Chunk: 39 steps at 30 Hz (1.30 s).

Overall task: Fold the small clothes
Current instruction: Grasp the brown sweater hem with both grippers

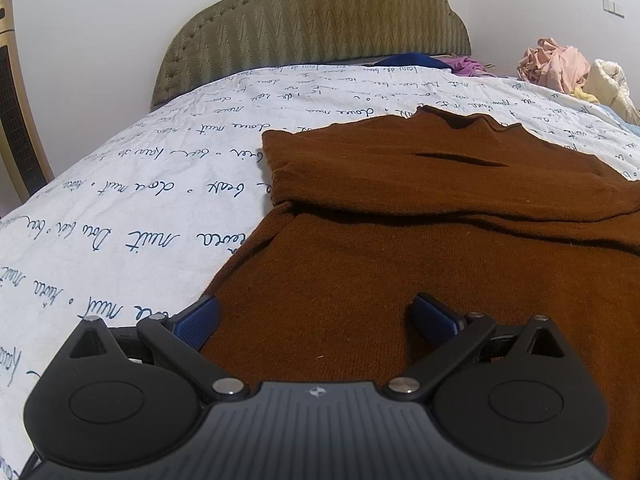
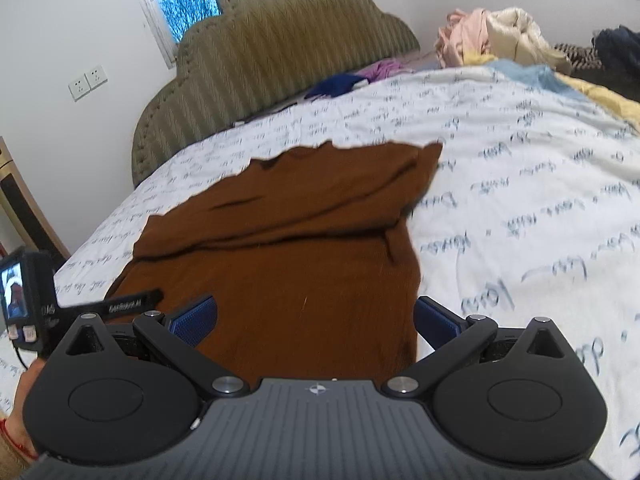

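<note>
- The brown knit sweater (image 1: 420, 240) lies flat on the script-printed bedspread (image 1: 140, 200), its neck toward the headboard (image 1: 320, 20).
- My left gripper (image 1: 316, 320) gapes wide over the sweater's near left edge.
- My right gripper (image 2: 316, 320) is spread wide over its near right edge, holding nothing.

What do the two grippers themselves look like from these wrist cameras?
Both match: the left gripper and right gripper have black linkage arms on silver pivot pins, round black side housings, a ribbed grey body with a small star emblem, and jaws faced in textured blue pads. A small screen unit sits left of the right gripper.
</note>
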Each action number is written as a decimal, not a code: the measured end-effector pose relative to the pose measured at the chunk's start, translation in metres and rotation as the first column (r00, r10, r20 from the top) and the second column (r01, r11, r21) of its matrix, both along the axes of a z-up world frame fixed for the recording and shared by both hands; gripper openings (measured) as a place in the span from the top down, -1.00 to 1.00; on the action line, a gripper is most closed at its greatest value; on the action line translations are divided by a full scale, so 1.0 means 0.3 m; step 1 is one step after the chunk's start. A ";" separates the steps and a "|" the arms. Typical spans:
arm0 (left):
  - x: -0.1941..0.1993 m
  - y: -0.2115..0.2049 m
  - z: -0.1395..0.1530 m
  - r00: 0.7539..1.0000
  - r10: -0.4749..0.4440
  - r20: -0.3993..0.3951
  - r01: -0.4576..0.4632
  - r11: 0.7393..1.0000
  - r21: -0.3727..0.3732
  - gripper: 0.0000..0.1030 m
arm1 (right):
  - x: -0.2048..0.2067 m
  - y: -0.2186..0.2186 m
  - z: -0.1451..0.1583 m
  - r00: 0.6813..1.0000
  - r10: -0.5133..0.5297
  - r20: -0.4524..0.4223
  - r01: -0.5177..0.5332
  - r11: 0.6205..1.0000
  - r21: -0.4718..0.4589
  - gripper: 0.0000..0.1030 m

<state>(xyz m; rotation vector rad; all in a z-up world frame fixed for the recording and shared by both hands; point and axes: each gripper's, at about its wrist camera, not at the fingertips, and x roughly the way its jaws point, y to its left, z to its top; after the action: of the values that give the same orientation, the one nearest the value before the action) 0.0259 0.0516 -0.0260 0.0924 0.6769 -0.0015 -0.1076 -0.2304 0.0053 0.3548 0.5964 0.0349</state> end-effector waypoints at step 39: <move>-0.419 0.490 0.082 0.864 -0.451 -0.223 0.258 0.778 -0.573 -0.86 | -0.275 -0.172 -0.117 0.938 0.288 -0.191 -0.216 0.920 0.327 -0.18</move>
<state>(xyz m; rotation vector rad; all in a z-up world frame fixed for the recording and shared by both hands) -0.0999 0.1987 -0.0013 -0.3226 0.9877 -0.5937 -0.1901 -0.2820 -0.0297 0.5815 0.8749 0.3419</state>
